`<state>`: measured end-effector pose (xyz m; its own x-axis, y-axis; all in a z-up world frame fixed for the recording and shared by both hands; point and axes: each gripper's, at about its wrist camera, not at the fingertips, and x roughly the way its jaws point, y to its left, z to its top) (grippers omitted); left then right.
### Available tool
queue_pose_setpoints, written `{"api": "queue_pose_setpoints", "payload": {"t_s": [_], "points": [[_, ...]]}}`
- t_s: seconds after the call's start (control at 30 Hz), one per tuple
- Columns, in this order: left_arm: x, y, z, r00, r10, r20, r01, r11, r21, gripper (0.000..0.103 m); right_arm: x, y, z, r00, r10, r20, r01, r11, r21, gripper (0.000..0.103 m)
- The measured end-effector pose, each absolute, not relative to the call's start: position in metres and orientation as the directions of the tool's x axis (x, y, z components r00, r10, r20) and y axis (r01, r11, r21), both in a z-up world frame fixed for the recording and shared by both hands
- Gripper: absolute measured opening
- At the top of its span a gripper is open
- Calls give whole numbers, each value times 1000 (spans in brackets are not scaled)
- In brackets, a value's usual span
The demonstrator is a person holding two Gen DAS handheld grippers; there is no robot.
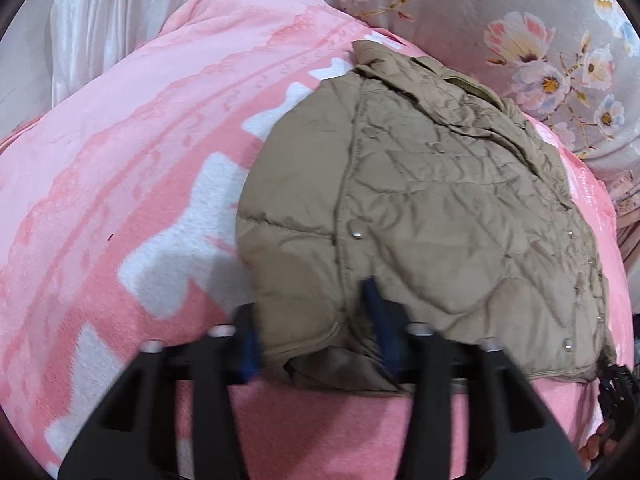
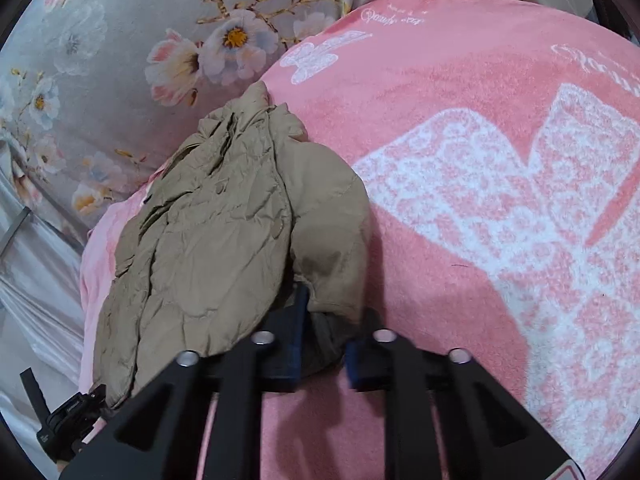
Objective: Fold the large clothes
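A khaki quilted jacket (image 1: 440, 200) with metal snaps lies folded on a pink blanket (image 1: 140, 160). My left gripper (image 1: 314, 328) is at the jacket's near left corner, and its blue-padded fingers (image 1: 378, 316) pinch a thick bunch of the hem. In the right wrist view the same jacket (image 2: 224, 232) stretches away to the upper left. My right gripper (image 2: 328, 336) is shut on the near right corner, with dark lining fabric squeezed between its pads (image 2: 300, 320). Both grippers point down at the near edge.
The pink blanket (image 2: 480, 120) with white patterns covers the bed all around the jacket. Grey floral bedding (image 1: 520, 20) (image 2: 120, 40) lies behind it. White satin cloth (image 1: 100, 20) hangs at the far left. A black device (image 2: 68, 420) shows at the lower left.
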<state>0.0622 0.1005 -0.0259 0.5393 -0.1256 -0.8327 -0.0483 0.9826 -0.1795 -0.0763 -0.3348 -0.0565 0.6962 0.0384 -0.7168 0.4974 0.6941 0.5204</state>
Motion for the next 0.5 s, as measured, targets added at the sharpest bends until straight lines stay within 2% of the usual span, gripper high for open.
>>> {"api": "queue_pose_setpoints", "payload": {"t_s": [0.07,0.1,0.27,0.43,0.5], "points": [[59,99,-16,544,-136,-828,-43,981,-190,11,-83,-333,-49,712,41,-701,470,714,519,4],[57,99,-10,551,-144,-822,-37,980,-197,9,-89,-331,-43,723,37,-690,455,726,516,3],[24,106,37,613,-214,-760,23,967,-254,6,-129,-330,-1,776,35,-630,377,775,507,2],[-41,133,86,658,-286,-697,98,950,-297,5,-200,-315,59,823,-70,-563,328,868,372,2],[-64,142,101,677,-286,-678,108,950,-293,5,-224,-314,81,845,-79,-528,309,879,364,2]]}}
